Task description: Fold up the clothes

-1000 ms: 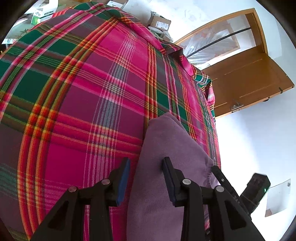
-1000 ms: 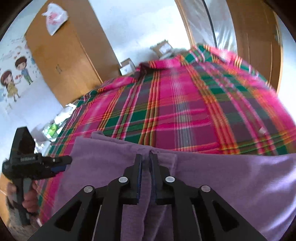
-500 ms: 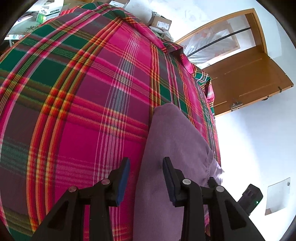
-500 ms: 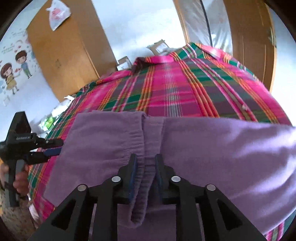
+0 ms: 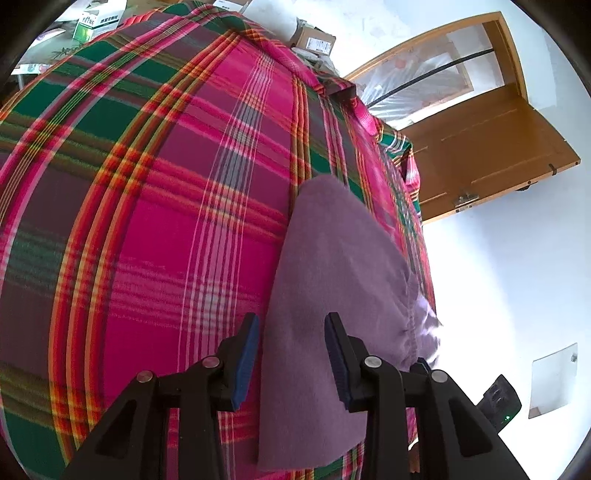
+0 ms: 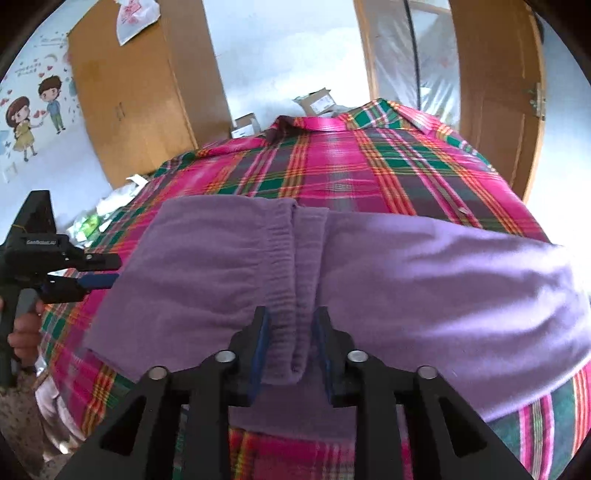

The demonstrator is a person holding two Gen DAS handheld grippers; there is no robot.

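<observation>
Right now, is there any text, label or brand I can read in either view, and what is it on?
"GenRobot.ai", as best it reads, small white print: on the black body of the left claw, seen from the right wrist.
Green box, top left in the left wrist view: print too small to read.
Cardboard boxes behind the bed: white labels, blurred.
Wall sticker: cartoon children, no legible words.
</observation>
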